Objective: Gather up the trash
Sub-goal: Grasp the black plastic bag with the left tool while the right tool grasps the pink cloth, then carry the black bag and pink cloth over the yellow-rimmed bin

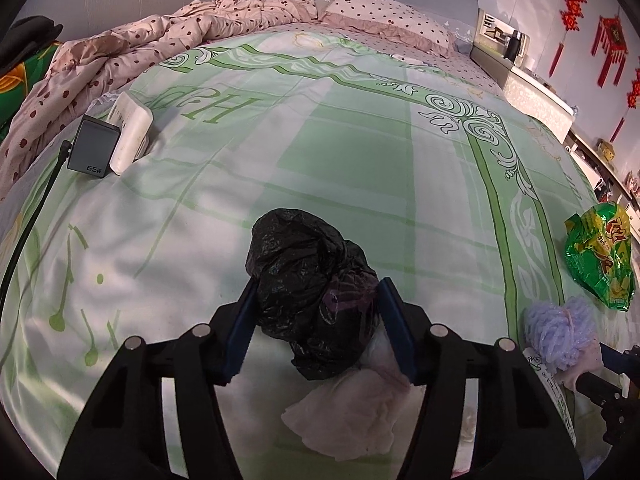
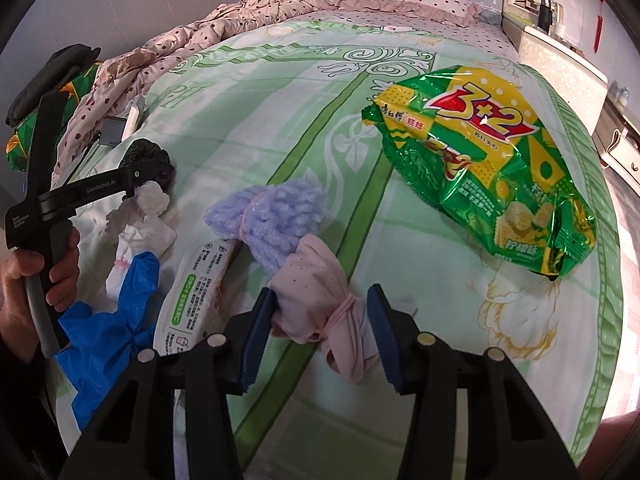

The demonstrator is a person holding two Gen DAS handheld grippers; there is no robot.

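My left gripper (image 1: 316, 300) is open with its blue pads on either side of a crumpled black plastic bag (image 1: 312, 300) lying on the green bedsheet; white tissue (image 1: 352, 416) lies just behind the bag. My right gripper (image 2: 320, 312) is open around a pink cloth bundle (image 2: 316, 300) tied with a pink band, joined to a lilac fluffy piece (image 2: 272, 220). A green snack packet (image 2: 492, 168) lies to the right; it also shows in the left wrist view (image 1: 600, 260). A blue glove (image 2: 112, 320), a white wrapper (image 2: 192, 280) and white tissue (image 2: 140, 220) lie to the left.
A grey 65W charger (image 1: 92, 152) with a black cable and a white power strip (image 1: 130, 136) lie at the bed's left. A rumpled pink quilt (image 1: 140, 52) and pillow (image 1: 392, 20) are at the head. A bedside cabinet (image 1: 536, 96) stands to the right.
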